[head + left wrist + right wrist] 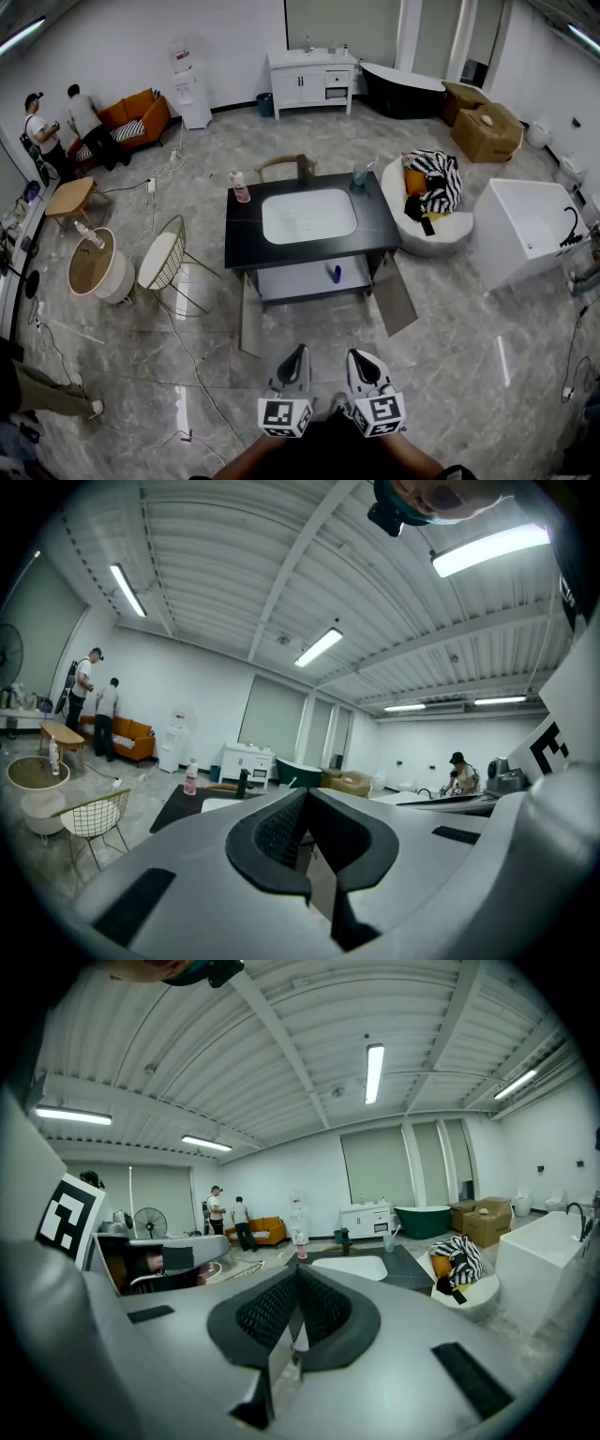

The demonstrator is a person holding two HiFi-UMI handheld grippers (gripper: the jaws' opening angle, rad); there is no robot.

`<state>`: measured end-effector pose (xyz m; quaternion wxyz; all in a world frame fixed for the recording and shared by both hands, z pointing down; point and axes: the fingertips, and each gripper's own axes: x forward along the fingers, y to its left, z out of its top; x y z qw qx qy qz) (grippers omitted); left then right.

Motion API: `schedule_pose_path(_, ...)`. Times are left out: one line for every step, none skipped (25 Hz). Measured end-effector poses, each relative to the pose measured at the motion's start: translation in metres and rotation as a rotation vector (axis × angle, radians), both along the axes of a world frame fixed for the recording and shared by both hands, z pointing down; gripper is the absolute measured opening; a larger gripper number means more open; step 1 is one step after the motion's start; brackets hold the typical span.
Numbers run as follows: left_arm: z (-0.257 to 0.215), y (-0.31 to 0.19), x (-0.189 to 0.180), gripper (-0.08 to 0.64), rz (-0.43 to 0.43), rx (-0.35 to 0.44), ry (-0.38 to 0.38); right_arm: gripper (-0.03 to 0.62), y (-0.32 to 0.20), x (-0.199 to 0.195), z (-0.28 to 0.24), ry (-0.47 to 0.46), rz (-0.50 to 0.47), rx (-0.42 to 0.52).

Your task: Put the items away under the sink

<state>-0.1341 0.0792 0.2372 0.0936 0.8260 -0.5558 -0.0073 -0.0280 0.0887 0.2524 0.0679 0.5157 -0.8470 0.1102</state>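
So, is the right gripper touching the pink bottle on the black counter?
Apart. The head view shows open floor between the right gripper and the pink bottle, which stands on the counter's left side.

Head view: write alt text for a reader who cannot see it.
A black sink cabinet with a white basin stands mid-room, its lower doors open onto a shelf holding a blue item. A pink bottle and a green container sit on top; the left tool and right tool point toward it, both shut, empty.
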Motion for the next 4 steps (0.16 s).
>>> schedule_pose_path(-0.0002,-0.0002,-0.0011,0.015,0.0,0.001,0.001,0.011,-0.0001,-0.0017,-0.0008,-0.003,-0.002,0.001)
schedule_pose_path(-0.0001,-0.0004,-0.0024,0.015,-0.001,0.001,0.002,0.011,0.0,-0.0034,-0.0009,-0.005,-0.004,0.001)
schedule_pose_path(0.0001,-0.0005,-0.0037,0.015,-0.002,0.001,0.003,0.011,0.0,-0.005,-0.0007,-0.006,-0.005,0.002)
schedule_pose_path(0.0004,-0.0007,-0.005,0.015,-0.003,0.0,0.004,0.011,-0.0001,-0.0066,-0.0003,-0.006,-0.006,0.002)
